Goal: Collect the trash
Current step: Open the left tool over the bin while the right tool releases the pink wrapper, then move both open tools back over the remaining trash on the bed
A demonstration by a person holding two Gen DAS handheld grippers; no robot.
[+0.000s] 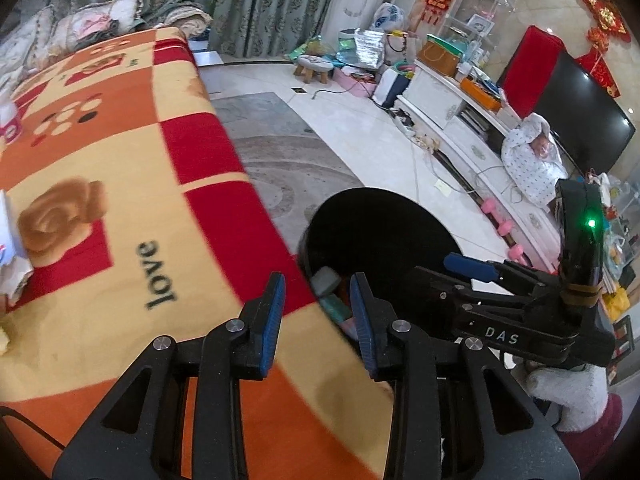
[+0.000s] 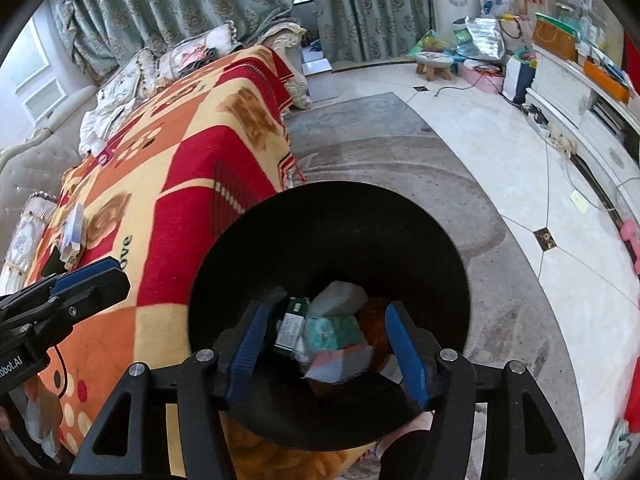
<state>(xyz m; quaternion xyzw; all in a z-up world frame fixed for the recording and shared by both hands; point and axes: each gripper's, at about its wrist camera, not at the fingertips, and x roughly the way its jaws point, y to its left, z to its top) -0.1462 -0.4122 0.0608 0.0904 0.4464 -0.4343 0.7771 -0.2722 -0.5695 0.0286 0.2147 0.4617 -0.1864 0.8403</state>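
Below right tongs, seemingly binned trash.

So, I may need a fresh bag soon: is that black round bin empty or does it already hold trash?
Holds trash: the black round bin has wrappers and crumpled paper covering its bottom, well below the rim.

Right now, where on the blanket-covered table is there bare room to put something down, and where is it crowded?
Free: the blanket around the word "love", up to the edge beside the black bin, and the far checkered stretch. Crowded: the near edge away from the bin, where papers and a pink-and-white cup sit. The bin already holds wrappers.
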